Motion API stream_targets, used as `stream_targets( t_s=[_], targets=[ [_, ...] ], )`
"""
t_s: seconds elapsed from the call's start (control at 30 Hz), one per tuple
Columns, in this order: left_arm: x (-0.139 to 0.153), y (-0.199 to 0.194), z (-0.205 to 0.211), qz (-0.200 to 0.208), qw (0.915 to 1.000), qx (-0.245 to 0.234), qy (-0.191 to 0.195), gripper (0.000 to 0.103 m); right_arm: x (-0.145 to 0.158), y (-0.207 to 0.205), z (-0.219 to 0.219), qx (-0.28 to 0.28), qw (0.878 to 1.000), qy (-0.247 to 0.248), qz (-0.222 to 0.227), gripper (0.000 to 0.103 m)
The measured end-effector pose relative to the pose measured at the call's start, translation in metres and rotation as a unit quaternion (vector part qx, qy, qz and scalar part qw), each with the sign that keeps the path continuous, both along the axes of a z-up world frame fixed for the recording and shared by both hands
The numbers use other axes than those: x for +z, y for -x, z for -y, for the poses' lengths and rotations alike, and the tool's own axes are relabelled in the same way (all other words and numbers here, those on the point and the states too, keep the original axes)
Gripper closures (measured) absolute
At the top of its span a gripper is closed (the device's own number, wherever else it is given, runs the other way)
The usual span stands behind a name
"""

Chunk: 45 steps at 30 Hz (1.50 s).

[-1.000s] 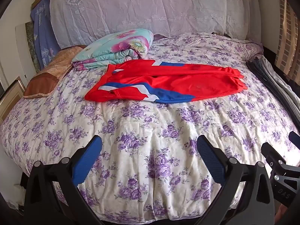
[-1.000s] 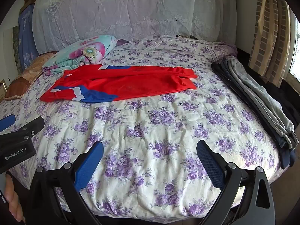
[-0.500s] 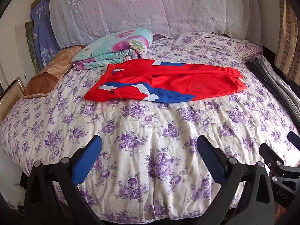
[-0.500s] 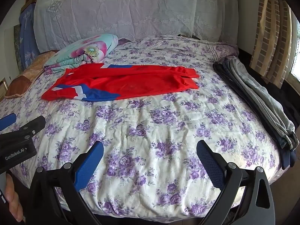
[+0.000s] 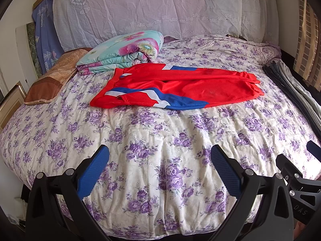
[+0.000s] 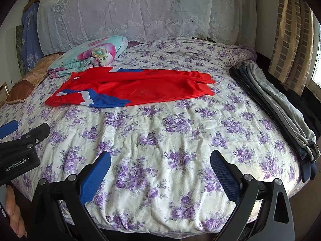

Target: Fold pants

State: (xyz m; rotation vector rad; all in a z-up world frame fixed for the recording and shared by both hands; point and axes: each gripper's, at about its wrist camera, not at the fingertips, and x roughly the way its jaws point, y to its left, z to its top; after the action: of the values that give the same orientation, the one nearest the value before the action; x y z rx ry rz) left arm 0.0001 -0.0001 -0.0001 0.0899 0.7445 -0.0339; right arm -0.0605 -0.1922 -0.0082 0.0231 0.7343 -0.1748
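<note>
Red pants (image 5: 180,86) with blue and white side stripes lie flat across the middle of the bed, waistband to the left, leg cuffs to the right; they also show in the right wrist view (image 6: 132,86). My left gripper (image 5: 159,170) is open and empty, hovering over the bed's near edge, well short of the pants. My right gripper (image 6: 160,172) is open and empty over the near edge too. Each gripper shows at the other view's side edge.
The bed (image 5: 140,140) has a purple-flowered cover. A folded floral quilt (image 5: 124,52) and a brown pillow (image 5: 52,80) lie at the back left. Grey and dark pants (image 6: 276,108) lie stacked along the right edge. A lace-covered headboard (image 5: 160,10) stands behind; curtains (image 6: 291,30) hang at right.
Both grippers have drifted slightly, the right one a little leftward. They stay open. The pants have not moved.
</note>
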Motion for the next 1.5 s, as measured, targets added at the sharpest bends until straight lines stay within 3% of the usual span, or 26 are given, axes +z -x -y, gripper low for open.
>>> stream_targets(
  t_s=[1.5],
  targets=[
    [0.0001, -0.0001, 0.0003, -0.001, 1.0, 0.001, 0.001, 0.005, -0.0003, 0.004, -0.0015, 0.0, 1.0, 0.0, -0.002, 0.003]
  ],
)
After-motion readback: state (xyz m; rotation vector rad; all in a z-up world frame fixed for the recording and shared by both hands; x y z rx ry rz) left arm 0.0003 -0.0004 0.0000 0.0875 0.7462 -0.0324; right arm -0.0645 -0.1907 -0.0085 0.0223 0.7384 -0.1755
